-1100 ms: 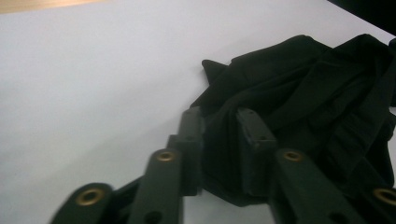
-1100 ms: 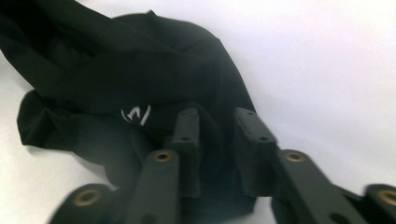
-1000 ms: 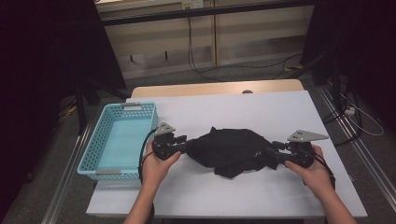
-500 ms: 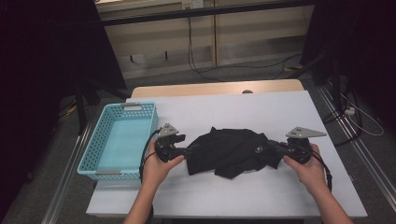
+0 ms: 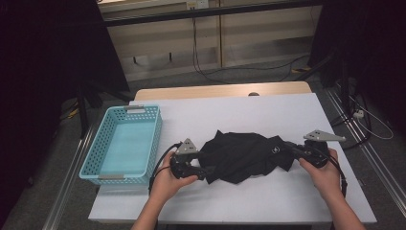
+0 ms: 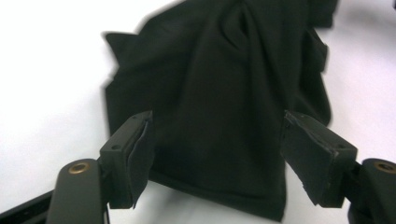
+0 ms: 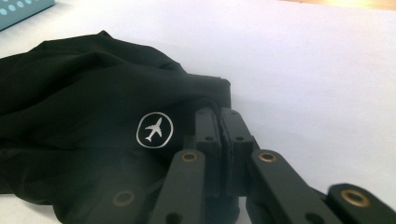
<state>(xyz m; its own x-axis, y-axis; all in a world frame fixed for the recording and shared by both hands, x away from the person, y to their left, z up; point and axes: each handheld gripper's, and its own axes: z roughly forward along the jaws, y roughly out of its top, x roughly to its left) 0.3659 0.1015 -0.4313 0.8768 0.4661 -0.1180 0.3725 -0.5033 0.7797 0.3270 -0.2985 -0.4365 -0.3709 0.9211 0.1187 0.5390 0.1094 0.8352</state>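
Plane logo on black cloth (image 7: pixel 84 116) was seen in right gripper view; right gripper (image 7: pixel 219 122) pinched its edge, left gripper (image 6: pixel 217 154) was just opened, spread w/ cloth between. Blue basket (image 5: pixel 95 158) held nothing.

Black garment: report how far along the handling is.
Done: the black garment lies bunched on the white table. In hand: the right tool is clamped on its edge; the left tool has just been opening, jaws astride the cloth, not pinching. Left: the turquoise basket holds nothing.
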